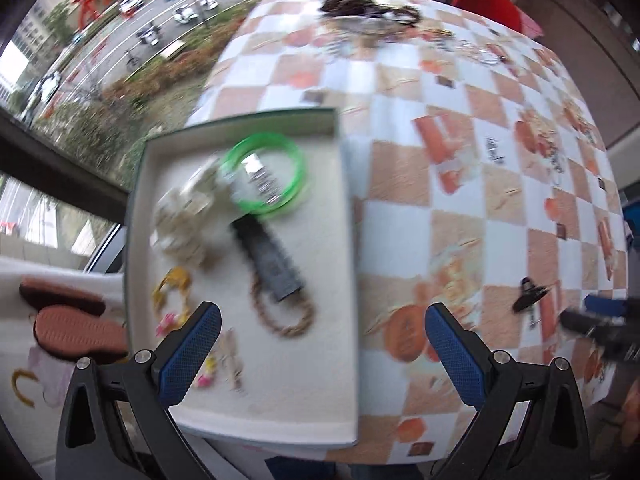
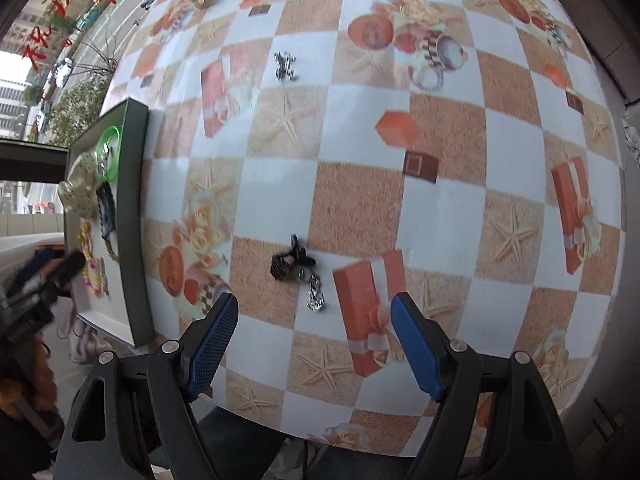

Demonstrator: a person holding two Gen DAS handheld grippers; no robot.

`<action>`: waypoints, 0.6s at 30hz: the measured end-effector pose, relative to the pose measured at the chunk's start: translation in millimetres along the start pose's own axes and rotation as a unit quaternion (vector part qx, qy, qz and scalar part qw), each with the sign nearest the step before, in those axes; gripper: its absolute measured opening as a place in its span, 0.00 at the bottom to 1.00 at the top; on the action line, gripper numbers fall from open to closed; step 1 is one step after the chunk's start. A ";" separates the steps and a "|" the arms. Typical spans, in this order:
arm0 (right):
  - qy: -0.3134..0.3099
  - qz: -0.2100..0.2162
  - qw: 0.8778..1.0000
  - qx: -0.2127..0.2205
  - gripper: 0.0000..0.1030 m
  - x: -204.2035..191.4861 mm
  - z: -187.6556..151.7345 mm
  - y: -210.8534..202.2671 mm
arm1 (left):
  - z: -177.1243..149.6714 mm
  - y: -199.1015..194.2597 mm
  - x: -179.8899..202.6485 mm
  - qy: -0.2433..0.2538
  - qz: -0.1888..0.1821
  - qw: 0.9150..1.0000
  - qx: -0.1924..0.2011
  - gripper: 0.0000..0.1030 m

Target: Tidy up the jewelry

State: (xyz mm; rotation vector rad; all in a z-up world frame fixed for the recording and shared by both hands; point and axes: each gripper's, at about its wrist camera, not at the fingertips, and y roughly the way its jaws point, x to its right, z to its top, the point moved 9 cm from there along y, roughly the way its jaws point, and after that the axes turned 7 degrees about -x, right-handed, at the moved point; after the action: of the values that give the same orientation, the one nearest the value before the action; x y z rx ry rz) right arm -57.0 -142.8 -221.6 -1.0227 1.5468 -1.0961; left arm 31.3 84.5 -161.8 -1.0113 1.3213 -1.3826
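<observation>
Left claw wide, empty, over shallow green-rimmed white tray holding sorted jewelry. Right claw wide, empty, poised above small black-and-silver charm cluster on checkered surface, likely next pick.

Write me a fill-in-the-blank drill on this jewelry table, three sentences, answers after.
1. The bangle lying in the tray is ____ in colour.
2. The black hair clip lies on the ____, outside the tray.
3. Both the left gripper and the right gripper hold ____.

Missing words: green; tablecloth; nothing
</observation>
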 end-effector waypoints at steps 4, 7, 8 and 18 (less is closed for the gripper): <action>0.000 -0.001 1.000 0.007 0.79 -3.8 -2.7 8.4 | 22.7 7.3 28.9 0.021 -0.016 1.000 -0.003 1.00; 0.007 0.005 1.000 0.014 0.79 -3.8 -2.2 12.7 | 42.2 18.2 51.7 0.036 -0.020 0.999 -0.003 1.00; 0.009 0.006 1.000 0.017 0.79 -3.3 -1.5 13.6 | 46.2 20.8 57.0 0.039 -0.024 0.999 -0.005 1.00; 0.008 0.020 0.999 0.041 0.66 -16.6 12.8 28.3 | 93.4 51.8 111.8 0.076 -0.071 0.995 -0.010 0.99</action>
State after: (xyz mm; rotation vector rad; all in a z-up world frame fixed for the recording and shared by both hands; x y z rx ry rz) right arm -44.2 -122.1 -247.0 -0.9264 1.5151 -1.1338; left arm 102.2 -43.9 -210.7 -1.0474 1.3974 -1.5832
